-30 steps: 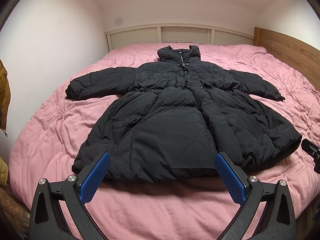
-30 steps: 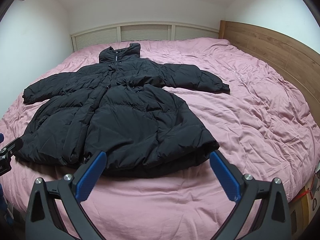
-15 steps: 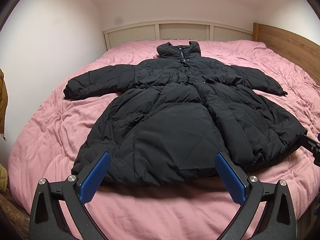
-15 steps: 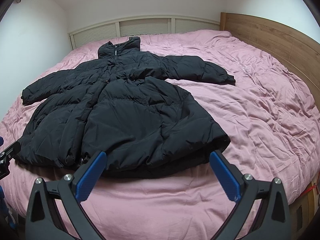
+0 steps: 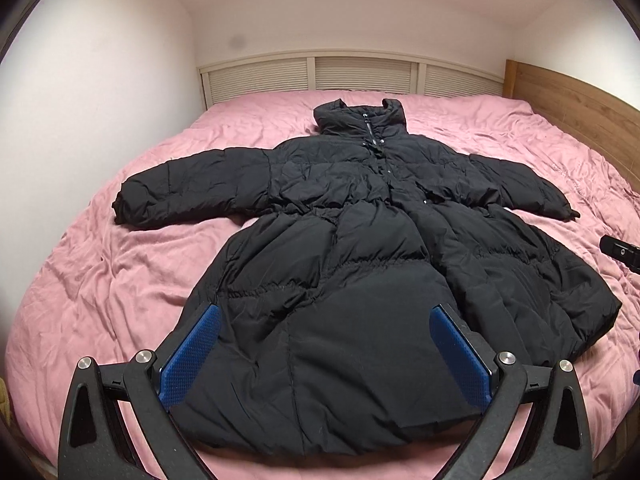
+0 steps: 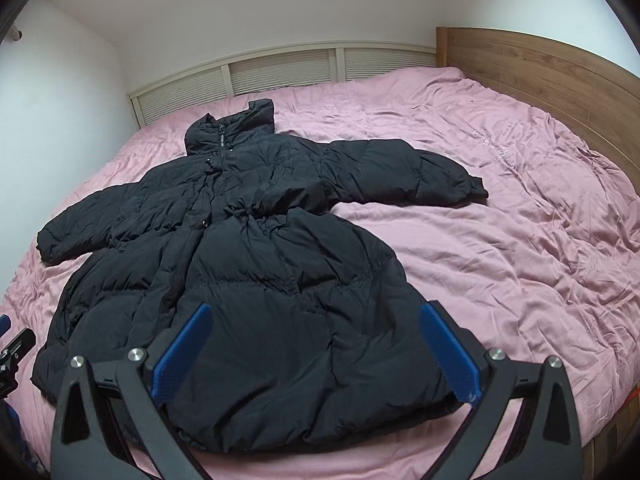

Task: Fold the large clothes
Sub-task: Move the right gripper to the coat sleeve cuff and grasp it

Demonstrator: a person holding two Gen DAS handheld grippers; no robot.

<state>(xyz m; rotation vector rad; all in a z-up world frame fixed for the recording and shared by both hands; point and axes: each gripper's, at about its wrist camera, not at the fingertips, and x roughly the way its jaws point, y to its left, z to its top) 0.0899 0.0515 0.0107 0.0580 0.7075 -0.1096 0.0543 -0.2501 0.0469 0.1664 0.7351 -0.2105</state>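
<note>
Pink bed [image 5: 120, 280]: black coat [image 5: 360, 280] flat, embroidery [image 6: 496, 148] illegible.

The coat [image 5: 360, 280] hem's near edge hides behind the left hand-held gripper [image 5: 324, 354]. The other hand-held gripper [image 5: 622, 252] is cut off by the left view's edge. Embroidery [image 6: 496, 148] on the bedding is too small to read.

black coat [image 5: 360, 280], pink bed [image 5: 120, 280], spread fingers [image 5: 192, 356]

Even, soft indoor light, faint shadows; sharp focus, with fisheye bending and dark vignetted corners.
</note>
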